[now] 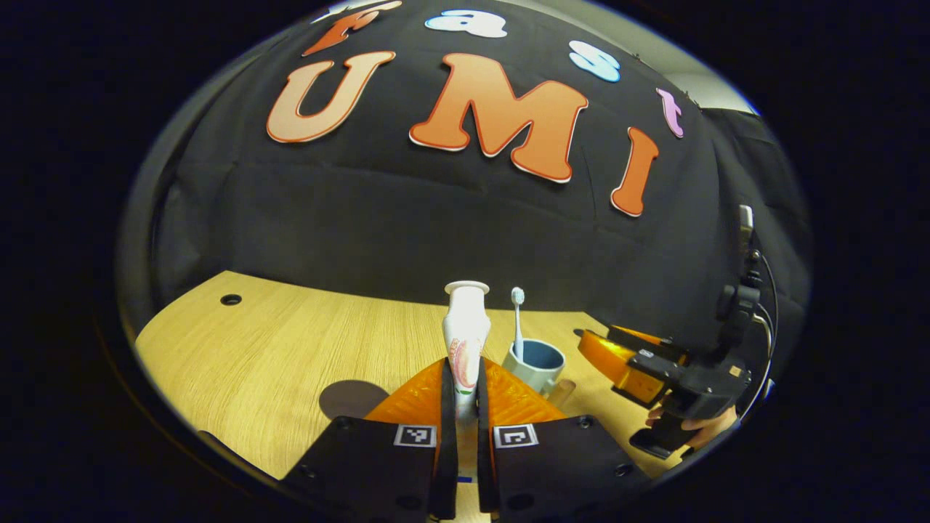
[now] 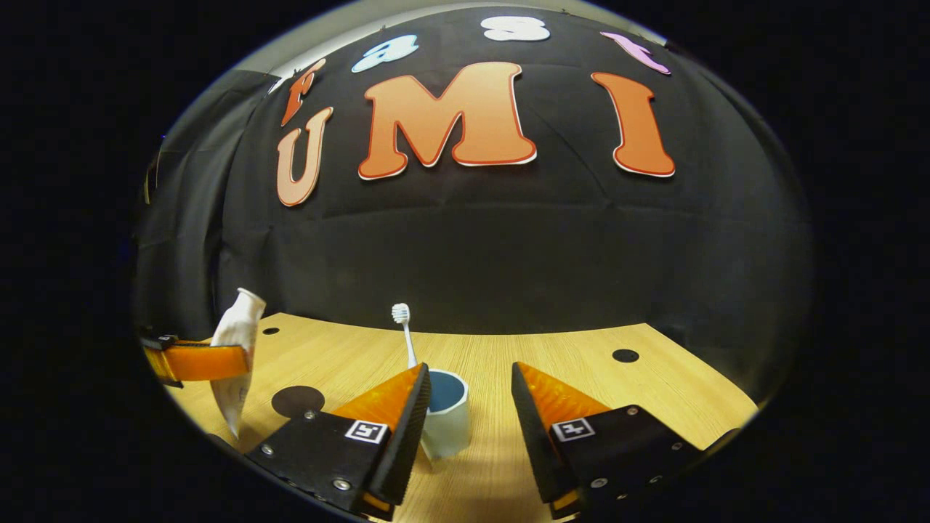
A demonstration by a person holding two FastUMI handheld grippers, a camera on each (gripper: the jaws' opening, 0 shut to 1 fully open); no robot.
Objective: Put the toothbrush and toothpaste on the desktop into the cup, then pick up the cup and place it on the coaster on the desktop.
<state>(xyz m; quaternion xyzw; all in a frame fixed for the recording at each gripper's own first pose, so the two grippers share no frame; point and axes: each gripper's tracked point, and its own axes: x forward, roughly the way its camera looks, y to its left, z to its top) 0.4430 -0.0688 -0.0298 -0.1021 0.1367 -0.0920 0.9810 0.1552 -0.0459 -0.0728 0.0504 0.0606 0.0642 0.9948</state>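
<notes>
My left gripper (image 1: 465, 396) is shut on a white toothpaste tube (image 1: 465, 338), held upright above the wooden desk, cap end down between the fingers. Just right of it stands the pale blue cup (image 1: 536, 363) with a white toothbrush (image 1: 518, 319) leaning in it, bristles up. In the right gripper view my right gripper (image 2: 468, 407) is open, its fingers straddling the cup (image 2: 445, 414) from the near side without touching it; the toothbrush (image 2: 404, 330) sticks up from the cup. The left gripper (image 2: 192, 361) with the tube (image 2: 234, 356) shows far left. A dark round coaster (image 2: 298, 400) lies on the desk.
The coaster (image 1: 353, 398) lies left of my left fingers. The wooden desk (image 1: 290, 349) has round cable holes (image 1: 230, 299) (image 2: 625, 355). The black cloth wall closes off the back. The right gripper (image 1: 654, 367) and a hand holding it sit at the right.
</notes>
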